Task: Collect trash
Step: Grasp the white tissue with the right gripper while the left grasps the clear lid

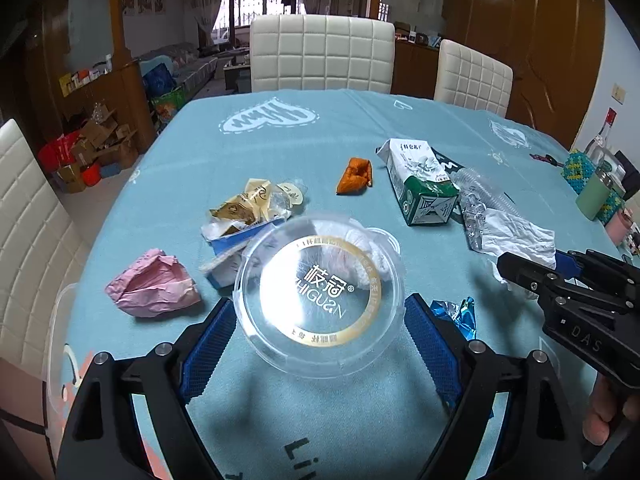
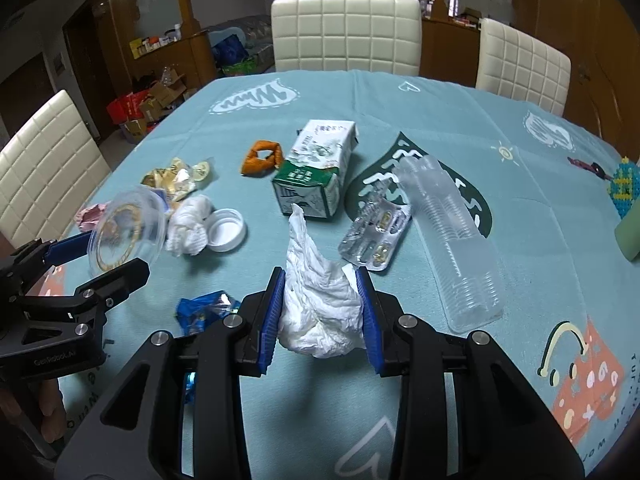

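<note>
Right gripper (image 2: 320, 308) has its blue pads squeezed on a crumpled white tissue (image 2: 320, 312), jaws narrowly apart around the wad. Left gripper (image 1: 320, 334) holds a clear round plastic lid (image 1: 320, 284) between wide-set jaws. Ahead of the right gripper lies a green-and-white carton (image 2: 316, 172); just left of it, a blue foil wrapper (image 2: 204, 308).

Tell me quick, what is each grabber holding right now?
Left gripper: shut on the clear plastic lid, held off the table.
Right gripper: shut on the crumpled white tissue.
</note>
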Available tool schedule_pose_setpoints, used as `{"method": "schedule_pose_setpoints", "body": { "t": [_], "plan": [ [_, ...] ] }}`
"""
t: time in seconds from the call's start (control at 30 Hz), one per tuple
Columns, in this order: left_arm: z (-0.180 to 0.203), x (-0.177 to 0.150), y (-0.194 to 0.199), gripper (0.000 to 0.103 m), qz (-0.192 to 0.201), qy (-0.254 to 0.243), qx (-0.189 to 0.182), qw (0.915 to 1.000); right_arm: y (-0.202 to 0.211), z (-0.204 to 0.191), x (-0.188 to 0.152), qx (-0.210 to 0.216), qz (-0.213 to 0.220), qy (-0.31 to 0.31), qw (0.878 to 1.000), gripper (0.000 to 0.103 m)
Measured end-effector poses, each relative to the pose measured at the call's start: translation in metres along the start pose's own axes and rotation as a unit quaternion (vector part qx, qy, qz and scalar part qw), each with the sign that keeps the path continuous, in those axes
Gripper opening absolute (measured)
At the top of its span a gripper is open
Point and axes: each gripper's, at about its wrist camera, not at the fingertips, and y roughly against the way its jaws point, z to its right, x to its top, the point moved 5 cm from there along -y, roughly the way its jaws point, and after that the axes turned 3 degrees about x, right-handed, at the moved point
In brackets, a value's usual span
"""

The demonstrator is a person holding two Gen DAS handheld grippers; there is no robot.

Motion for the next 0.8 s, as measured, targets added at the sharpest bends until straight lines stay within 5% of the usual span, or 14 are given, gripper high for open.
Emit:
{"method": "schedule_pose_setpoints", "body": {
  "t": [0.23,0.27,0.3,0.43,0.5,0.6,0.67,0.8],
  "plan": [
    [-0.009,-0.002,0.016,0.080,0.018,0.002,0.001,0.9998,0.007,-0.014,0.002,0.006,0.004,0.010,1.000,0.038],
    [-0.010,-0.003,0.018,0.059,0.020,0.002,0.000,0.9998,0.007,-0.016,0.002,0.007,0.005,0.013,1.000,0.038],
    [-0.012,-0.002,0.018,0.051,0.017,0.002,0.000,0.9999,0.008,-0.019,0.003,0.008,0.006,0.016,1.000,0.038],
    [-0.022,-0.005,0.014,0.027,0.002,0.020,-0.015,0.9997,0.010,-0.032,0.006,0.015,0.009,0.027,0.999,0.038],
    [-0.026,-0.010,0.013,0.027,-0.003,0.027,-0.023,0.9994,0.010,-0.037,0.007,0.019,0.010,0.032,0.999,0.038],
    [-0.033,-0.017,0.012,0.034,-0.013,0.033,-0.032,0.9989,0.010,-0.042,0.006,0.020,0.011,0.037,0.999,0.038],
    [-0.036,-0.019,0.015,0.081,-0.005,0.034,-0.022,0.9992,0.008,-0.043,0.005,0.021,0.008,0.036,0.999,0.038],
    [-0.038,-0.019,0.025,0.089,0.031,0.032,-0.011,0.9989,0.005,-0.044,0.003,0.023,0.002,0.034,0.999,0.038]
  ]
}}
